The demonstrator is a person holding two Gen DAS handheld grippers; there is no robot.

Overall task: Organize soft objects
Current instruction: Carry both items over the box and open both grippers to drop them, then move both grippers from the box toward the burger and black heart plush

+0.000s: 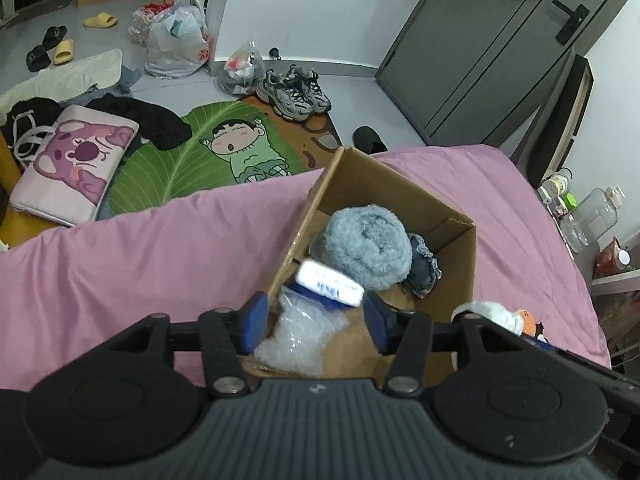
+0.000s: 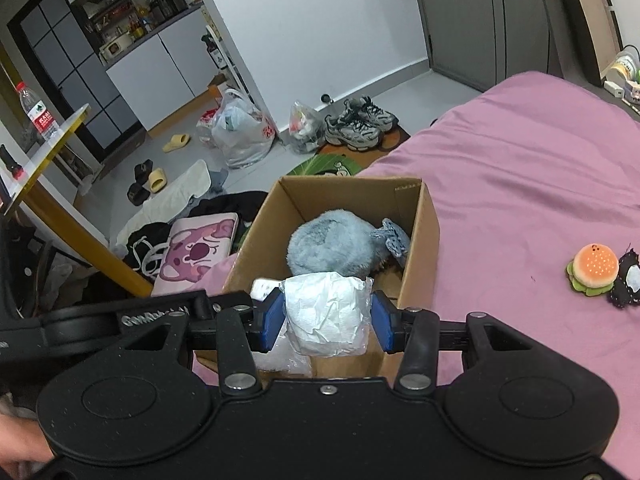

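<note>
- Left wrist view: left gripper stands open over the cardboard box; white-and-blue pack sits loose between its jaws, blurred.
- Right gripper clamps the wrapped tissue bundle above the box's near edge; the operator should carry it past that edge, lower it beside the grey plush roll, then release.

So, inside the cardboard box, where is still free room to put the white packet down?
The cardboard box is bare at its far corner beyond the blue fluffy roll. The near end is crowded by clear plastic and the left tongs.
</note>
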